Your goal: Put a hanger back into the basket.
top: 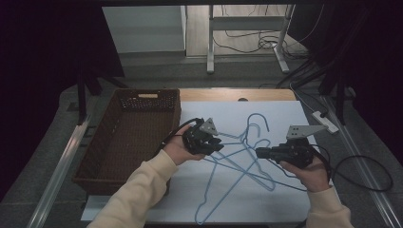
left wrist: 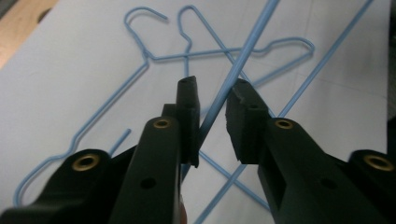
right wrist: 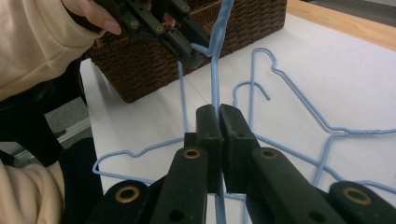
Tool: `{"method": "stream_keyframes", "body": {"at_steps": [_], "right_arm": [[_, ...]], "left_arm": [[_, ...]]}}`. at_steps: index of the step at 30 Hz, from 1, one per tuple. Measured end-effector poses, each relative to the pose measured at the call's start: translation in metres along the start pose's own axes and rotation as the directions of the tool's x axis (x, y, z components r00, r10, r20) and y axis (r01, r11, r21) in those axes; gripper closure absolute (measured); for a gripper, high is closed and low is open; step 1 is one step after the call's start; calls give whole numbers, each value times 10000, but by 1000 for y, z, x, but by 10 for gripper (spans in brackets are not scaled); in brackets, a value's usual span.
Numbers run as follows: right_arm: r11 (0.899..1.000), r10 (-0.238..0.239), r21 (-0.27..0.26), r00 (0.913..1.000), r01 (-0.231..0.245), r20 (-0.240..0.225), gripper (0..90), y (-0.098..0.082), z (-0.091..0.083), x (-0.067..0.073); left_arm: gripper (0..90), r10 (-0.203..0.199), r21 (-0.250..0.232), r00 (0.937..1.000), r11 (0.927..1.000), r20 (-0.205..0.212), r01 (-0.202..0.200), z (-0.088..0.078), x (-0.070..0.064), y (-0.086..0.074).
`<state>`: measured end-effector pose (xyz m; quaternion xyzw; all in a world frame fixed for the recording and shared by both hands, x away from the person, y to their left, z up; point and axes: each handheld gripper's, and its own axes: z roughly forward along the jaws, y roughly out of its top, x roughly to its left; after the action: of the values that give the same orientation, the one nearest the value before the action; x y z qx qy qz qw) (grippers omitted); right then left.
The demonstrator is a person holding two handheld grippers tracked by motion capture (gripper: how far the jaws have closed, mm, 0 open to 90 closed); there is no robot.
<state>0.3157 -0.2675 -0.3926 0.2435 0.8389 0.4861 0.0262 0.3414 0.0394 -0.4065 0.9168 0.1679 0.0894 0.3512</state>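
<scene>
Right tongs (right wrist: 219, 114) clamp a blue hanger (right wrist: 215, 70) mid-frame, left tongs (left wrist: 212, 100) straddle its wire ungripped, and the basket (top: 102, 156) at left holds none.

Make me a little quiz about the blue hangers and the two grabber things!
1. True or false: the right gripper is shut on a blue hanger.
2. Where is the brown basket in the high view? A: left of the other hangers. B: right of them. C: under the table.
3. Fill in: the left gripper has that hanger's wire between its jaws, which stand ___.
Key: 1 true; 2 A; 3 open, with a gap showing beside the wire.
</scene>
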Motion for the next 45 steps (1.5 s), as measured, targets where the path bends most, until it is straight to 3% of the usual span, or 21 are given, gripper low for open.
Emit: {"method": "stream_keyframes", "body": {"at_steps": [3, 7, 8, 10, 12, 13, 14, 15, 17, 20, 23, 26, 27, 29, 34, 36, 37, 45], "right_arm": [[10000, -40, -27, 9999, 40, 99, 876, 0, -2, -1], [9999, -129, -72, 9973, 135, 730, 857, 0, -3, -3], [9998, -206, -13, 9938, 208, 1094, 847, 0, -1, -3], [9996, -278, 64, 9899, 272, 1392, 826, -1, 2, -2], [9984, -553, 5, 9791, 563, 1955, 762, 0, 6, 1], [9978, -619, -96, 9745, 655, 2157, 711, 0, 7, 1], [9960, -589, -509, 9686, 733, 2417, 600, 1, 6, 3], [9960, -589, -509, 9686, 733, 2417, 600, 1, 6, 3], [9907, -623, -1000, 9601, 927, 2725, 515, 1, 2, 5], [9819, -486, -1613, 9548, 995, 2932, 413, 2, -4, 7], [9778, -524, -1798, 9566, 1075, 2867, 379, 2, -7, 8], [9772, -501, -1835, 9561, 1066, 2886, 368, 1, -7, 8], [9781, -498, -1794, 9550, 1059, 2922, 362, 0, -6, 7], [9787, -507, -1762, 9559, 1052, 2892, 362, -1, -6, 7], [9850, -270, -1558, 9586, 739, 2836, 351, -8, -1, 1], [9871, -110, -1498, 9585, 559, 2849, 343, -13, 0, -3], [9871, -110, -1498, 9585, 559, 2849, 343, -13, 0, -3], [9938, 300, -1112, 9559, 28, 2921, 335, -27, 9, -13]], "left_arm": [[796, 255, 115, 9995, 9996, 161, -257, -1, -4, 0], [860, 370, 191, 9969, 9991, 695, -384, -6, -11, 0], [865, 259, 143, 9974, 9995, 678, -269, -7, -12, 1], [866, 17, 23, 9971, 10000, 755, -19, -10, -13, 0], [867, -285, -42, 9967, 9996, 754, 289, -14, -12, -1], [868, -425, -61, 9972, 9991, 623, 430, -16, -12, -2], [868, -685, -103, 9967, 9976, 445, 690, -21, -12, -3], [868, -685, -103, 9967, 9976, 445, 690, -21, -12, -3], [868, -1030, -208, 9943, 9944, 270, 1036, -28, -9, -5], [869, -1602, -589, 9869, 9852, 188, 1611, -40, -4, -8], [869, -2107, -1083, 9773, 9712, 239, 2121, -52, 2, -13], [869, -2490, -1507, 9685, 9574, 20, 2465, -68, 7, -19], [869, -2665, -1726, 9638, 9496, -58, 2615, -77, 10, -23], [869, -2734, -1834, 9618, 9462, -121, 2667, -82, 11, -25], [869, -3119, -2321, 9491, 9272, -441, 2940, -108, 18, -38], [869, -3371, -2559, 9394, 9151, -617, 3116, -120, 21, -46], [869, -3371, -2559, 9394, 9151, -617, 3116, -120, 21, -46], [869, -3921, -2926, 9139, 8905, -1052, 3484, -146, 29, -75]]}}
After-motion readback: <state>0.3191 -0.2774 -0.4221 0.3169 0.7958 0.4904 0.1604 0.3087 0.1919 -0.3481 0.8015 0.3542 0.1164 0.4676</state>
